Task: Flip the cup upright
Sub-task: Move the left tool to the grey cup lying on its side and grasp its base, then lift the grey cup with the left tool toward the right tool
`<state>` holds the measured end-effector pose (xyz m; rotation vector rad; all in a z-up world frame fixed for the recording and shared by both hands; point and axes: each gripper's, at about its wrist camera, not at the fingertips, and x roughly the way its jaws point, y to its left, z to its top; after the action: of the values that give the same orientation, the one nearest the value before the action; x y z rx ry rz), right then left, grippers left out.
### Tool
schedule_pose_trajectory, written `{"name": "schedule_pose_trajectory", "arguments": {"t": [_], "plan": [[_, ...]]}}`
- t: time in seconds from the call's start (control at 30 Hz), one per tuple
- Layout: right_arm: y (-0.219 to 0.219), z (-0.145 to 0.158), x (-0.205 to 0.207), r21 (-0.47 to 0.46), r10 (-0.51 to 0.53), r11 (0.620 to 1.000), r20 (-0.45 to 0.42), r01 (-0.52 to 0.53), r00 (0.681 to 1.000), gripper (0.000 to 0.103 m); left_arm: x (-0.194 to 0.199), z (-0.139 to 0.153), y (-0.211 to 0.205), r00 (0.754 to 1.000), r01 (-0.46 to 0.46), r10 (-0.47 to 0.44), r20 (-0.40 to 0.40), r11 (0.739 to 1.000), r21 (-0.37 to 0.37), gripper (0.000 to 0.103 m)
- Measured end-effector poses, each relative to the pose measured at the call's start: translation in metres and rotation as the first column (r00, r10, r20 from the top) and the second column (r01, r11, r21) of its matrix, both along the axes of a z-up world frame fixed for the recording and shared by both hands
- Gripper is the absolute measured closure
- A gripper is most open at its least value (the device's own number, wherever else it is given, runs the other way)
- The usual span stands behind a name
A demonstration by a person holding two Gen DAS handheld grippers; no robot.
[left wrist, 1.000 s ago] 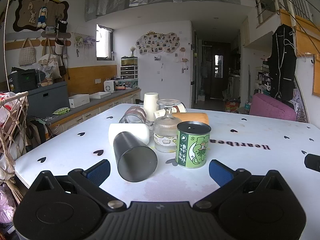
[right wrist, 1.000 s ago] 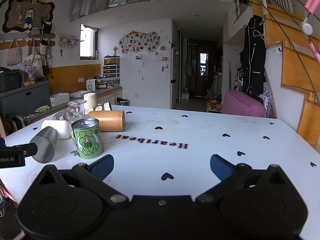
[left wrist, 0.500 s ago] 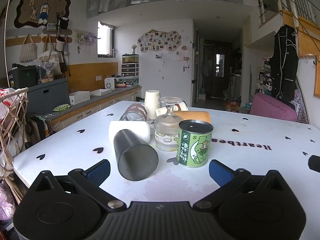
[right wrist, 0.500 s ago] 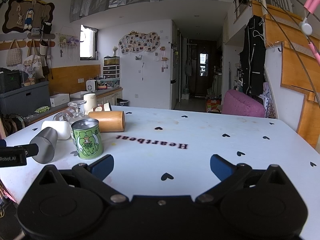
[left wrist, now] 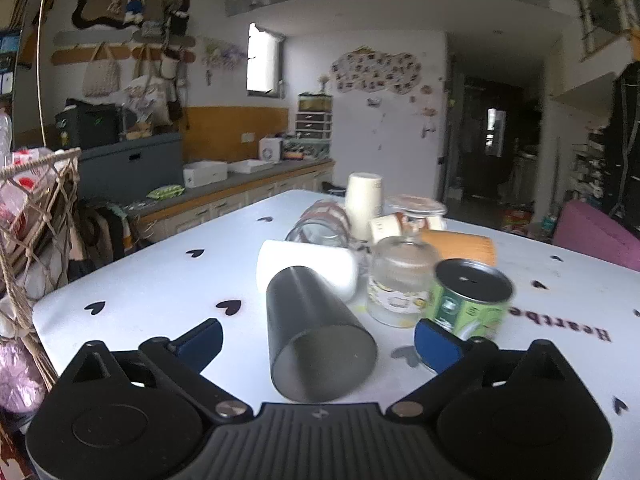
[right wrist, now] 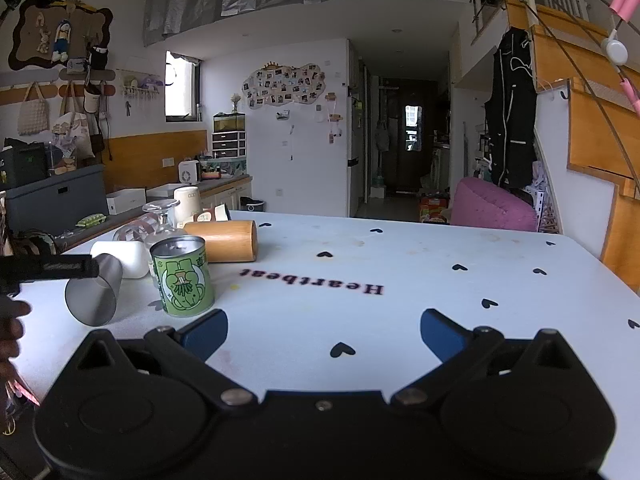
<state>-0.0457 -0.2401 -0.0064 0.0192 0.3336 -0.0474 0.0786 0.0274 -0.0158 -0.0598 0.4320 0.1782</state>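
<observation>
Left gripper (left wrist: pixel 318 334): I see my jaws spread wide, pinching nothing; the blue fingers (left wrist: pixel 200 338) sit either side of the dark cup, apart from it.
Dark cup (left wrist: pixel 316 336): lying on its side on the tabletop (left wrist: pixel 160 280), one flat round end facing my left camera, the body pointing away toward the far clutter. From the right wrist view it shows at the near left (right wrist: pixel 94 294), grey and tipped over.
Right gripper (right wrist: pixel 324 330): jaws spread, nothing between them, hovering over bare tabletop (right wrist: pixel 400 264) with black heart prints and the word "Heartbeat".
Green can (left wrist: pixel 466 300): upright, just right of the dark cup, black lid with small holes; a cartoon print on its label shows in the right view (right wrist: pixel 183 282).
White cup (left wrist: pixel 306 266): on its side, just behind the dark cup; I cannot tell if they touch.
Glass jar (left wrist: pixel 400 280): upside down between the white cup and the green can.
Wooden cup (right wrist: pixel 224 240): on its side, beyond the green can.
Far cluster: a stemmed glass (left wrist: pixel 416 210) inverted, a pale paper cup (left wrist: pixel 362 204) and a clear tumbler (left wrist: pixel 320 226) lying down.
Left view: slightly blurred.
</observation>
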Motion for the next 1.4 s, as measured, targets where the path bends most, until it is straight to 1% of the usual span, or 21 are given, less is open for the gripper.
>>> {"name": "schedule_pose_trajectory", "arguments": {"t": [0.07,0.17,0.27,0.47,0.53,0.6,0.67,0.8,0.97,1.13,1.23,1.3,1.4], "plan": [[0.000,0.000,0.000,0.001,0.001,1.000,0.000,-0.001,1.000,0.000,0.012,-0.004,0.003,1.000,-0.017,0.017,-0.022,1.000,-0.007,0.009],[0.000,0.000,0.000,0.001,0.002,1.000,-0.001,-0.002,1.000,0.000,0.030,-0.009,0.006,0.998,-0.041,0.040,-0.048,0.999,-0.028,0.009],[0.000,0.000,0.000,0.002,0.002,1.000,-0.001,-0.002,1.000,0.000,0.042,-0.013,0.005,0.996,-0.070,0.069,-0.063,0.997,-0.013,0.010],[0.000,0.000,0.000,0.001,0.002,1.000,0.000,-0.002,1.000,0.000,0.057,-0.024,0.007,0.991,-0.080,0.075,-0.109,0.996,-0.043,0.016],[0.001,0.000,-0.001,0.001,0.003,1.000,0.001,-0.003,1.000,0.000,0.058,-0.028,0.007,0.990,-0.077,0.070,-0.124,0.996,-0.049,0.019],[0.001,0.000,-0.001,0.002,0.002,1.000,0.000,-0.002,1.000,0.000,0.060,-0.032,0.009,0.989,-0.076,0.066,-0.132,0.995,-0.070,0.026],[0.002,-0.001,-0.001,0.003,0.003,1.000,0.001,-0.003,1.000,0.000,0.058,-0.034,0.010,0.990,-0.081,0.072,-0.122,0.994,-0.076,0.026],[0.001,-0.001,-0.001,0.002,0.002,1.000,0.000,-0.002,1.000,0.000,0.054,-0.035,0.008,0.992,-0.062,0.054,-0.109,0.996,-0.066,0.027],[0.002,-0.002,-0.001,0.003,0.004,1.000,0.001,-0.004,1.000,0.000,0.041,-0.037,0.003,0.995,-0.038,0.034,-0.098,0.999,-0.035,0.027],[0.001,-0.002,-0.002,0.005,0.003,1.000,0.002,-0.003,1.000,0.000,0.014,-0.038,-0.003,0.995,0.032,-0.034,-0.092,0.999,-0.018,0.027],[0.001,-0.002,-0.002,0.007,0.001,1.000,0.002,-0.001,1.000,0.000,-0.004,-0.039,-0.011,0.989,0.118,-0.117,-0.088,0.993,0.002,0.027],[0.000,-0.001,-0.002,0.009,-0.001,1.000,0.002,0.001,1.000,0.000,-0.014,-0.039,-0.018,0.979,0.181,-0.180,-0.092,0.983,0.006,0.027],[-0.001,-0.001,-0.002,0.011,-0.004,1.000,0.003,0.004,1.000,0.000,-0.027,-0.038,-0.031,0.953,0.286,-0.285,-0.101,0.958,-0.005,0.027]]}}
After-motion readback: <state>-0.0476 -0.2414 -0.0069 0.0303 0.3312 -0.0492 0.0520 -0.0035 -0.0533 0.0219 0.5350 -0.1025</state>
